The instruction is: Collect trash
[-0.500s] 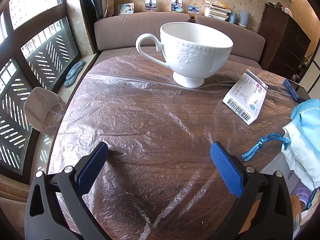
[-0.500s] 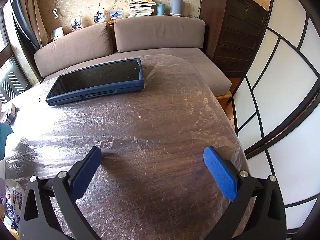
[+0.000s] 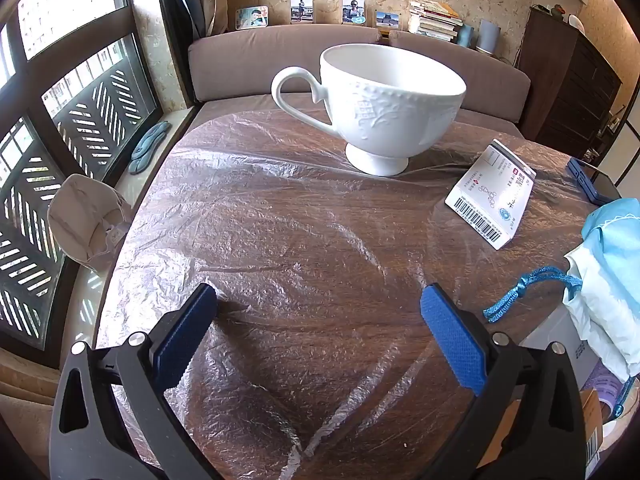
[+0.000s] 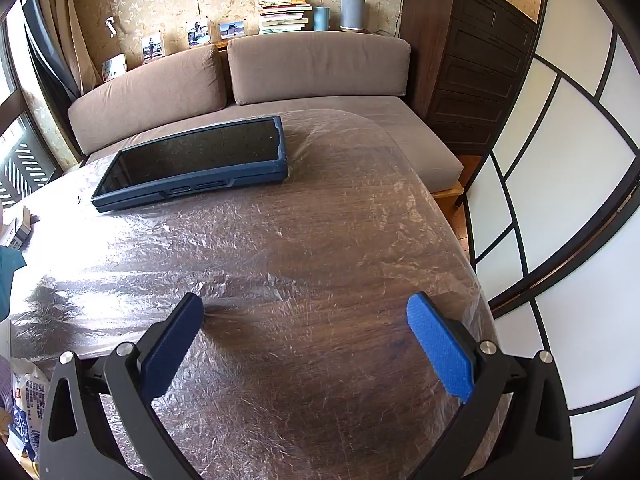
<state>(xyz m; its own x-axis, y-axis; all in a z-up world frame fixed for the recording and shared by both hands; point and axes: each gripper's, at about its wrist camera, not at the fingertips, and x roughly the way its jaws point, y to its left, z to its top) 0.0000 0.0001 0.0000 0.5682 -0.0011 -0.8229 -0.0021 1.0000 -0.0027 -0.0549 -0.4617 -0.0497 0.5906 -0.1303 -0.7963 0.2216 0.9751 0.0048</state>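
A small white carton with a barcode (image 3: 492, 196) lies on the plastic-covered wooden table (image 3: 280, 240), right of centre in the left wrist view. A light blue and white drawstring bag (image 3: 608, 276) hangs at the table's right edge. My left gripper (image 3: 318, 316) is open and empty, low over the table's near part, well short of the carton. My right gripper (image 4: 306, 320) is open and empty over the table's right end (image 4: 320, 240). The carton's end shows at the far left edge of the right wrist view (image 4: 16, 228).
A white footed teacup (image 3: 384, 108) stands at the table's far side. A tablet in a blue case (image 4: 192, 164) lies at the far side in the right wrist view. A grey sofa (image 4: 280, 80) runs behind. A white cap (image 3: 86, 220) sits by the window. Packaging (image 4: 24, 408) lies below the left table edge.
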